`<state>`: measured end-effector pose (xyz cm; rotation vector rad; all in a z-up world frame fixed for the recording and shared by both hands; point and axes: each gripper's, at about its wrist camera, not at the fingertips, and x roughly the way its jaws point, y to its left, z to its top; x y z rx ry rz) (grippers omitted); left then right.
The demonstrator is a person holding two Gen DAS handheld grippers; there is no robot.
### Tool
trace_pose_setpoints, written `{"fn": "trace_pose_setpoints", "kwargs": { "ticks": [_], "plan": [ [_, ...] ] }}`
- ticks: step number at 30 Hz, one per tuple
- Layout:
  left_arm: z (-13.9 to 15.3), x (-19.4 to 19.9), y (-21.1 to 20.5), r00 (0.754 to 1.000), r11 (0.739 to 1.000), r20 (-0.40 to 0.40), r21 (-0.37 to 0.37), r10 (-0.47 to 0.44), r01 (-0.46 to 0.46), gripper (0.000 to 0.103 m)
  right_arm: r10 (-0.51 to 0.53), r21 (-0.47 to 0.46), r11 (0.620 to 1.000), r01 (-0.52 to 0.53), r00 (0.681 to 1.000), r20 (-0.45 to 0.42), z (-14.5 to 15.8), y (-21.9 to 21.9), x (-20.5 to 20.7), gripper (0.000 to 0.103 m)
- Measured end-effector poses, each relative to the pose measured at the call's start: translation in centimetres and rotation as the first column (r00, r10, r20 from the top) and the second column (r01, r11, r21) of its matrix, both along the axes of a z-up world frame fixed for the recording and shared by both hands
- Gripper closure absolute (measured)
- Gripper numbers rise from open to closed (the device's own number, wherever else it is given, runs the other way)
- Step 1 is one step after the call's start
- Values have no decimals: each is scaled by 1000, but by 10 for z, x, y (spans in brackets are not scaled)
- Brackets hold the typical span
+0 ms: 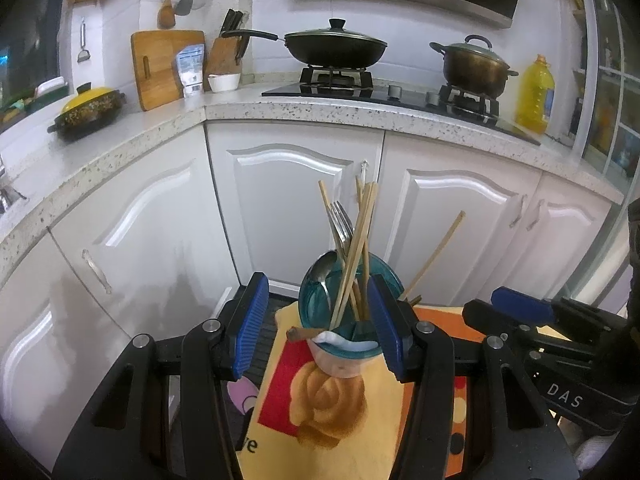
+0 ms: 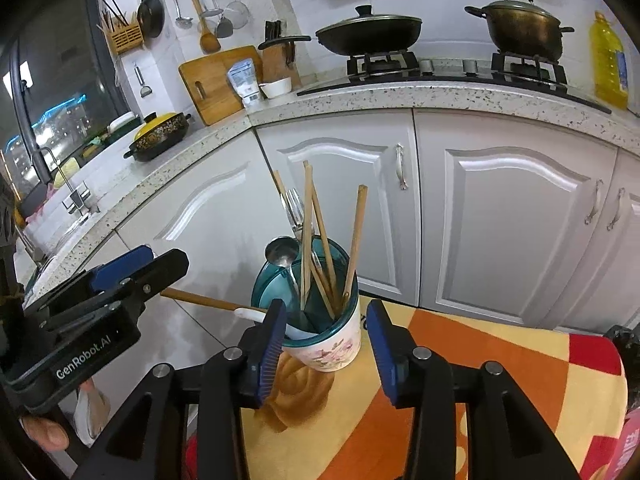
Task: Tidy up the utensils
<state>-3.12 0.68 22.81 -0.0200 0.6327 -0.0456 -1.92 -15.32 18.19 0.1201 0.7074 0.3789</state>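
Observation:
A teal-rimmed white floral utensil cup (image 1: 340,356) (image 2: 328,340) stands on a yellow and orange cloth (image 1: 320,420) (image 2: 460,380). It holds several wooden chopsticks (image 1: 356,248) (image 2: 308,232), a metal fork (image 1: 340,220) (image 2: 295,208) and a metal spoon (image 1: 323,270) (image 2: 282,252). A brown-handled utensil with a white end (image 2: 208,302) (image 1: 304,334) lies across the rim, sticking out sideways. My left gripper (image 1: 318,328) is open, its pads either side of the cup. My right gripper (image 2: 326,344) is open around the cup too, touching nothing.
White cabinet doors (image 1: 288,208) and a speckled counter (image 1: 300,112) stand behind. On the counter are a wok (image 1: 336,46), a brass pot (image 1: 472,64), an oil bottle (image 1: 536,96), a cutting board (image 1: 164,68) and a yellow-lidded casserole (image 1: 88,110). A sink tap (image 2: 60,184) is at left.

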Motion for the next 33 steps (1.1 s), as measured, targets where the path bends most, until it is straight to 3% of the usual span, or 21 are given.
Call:
{"fn": "trace_pose_setpoints", "kwargs": {
  "ticks": [20,33],
  "plan": [
    [-9,-13,-2,999,998,-6,32,54,-54,52,-32,-17,999,32,999,5,-5,0,-8,62],
    [-14,-18,2,997,997,-11,15,78,-78,52,-28,-27,999,28,1000,1,-9,6,-9,61]
  ]
}}
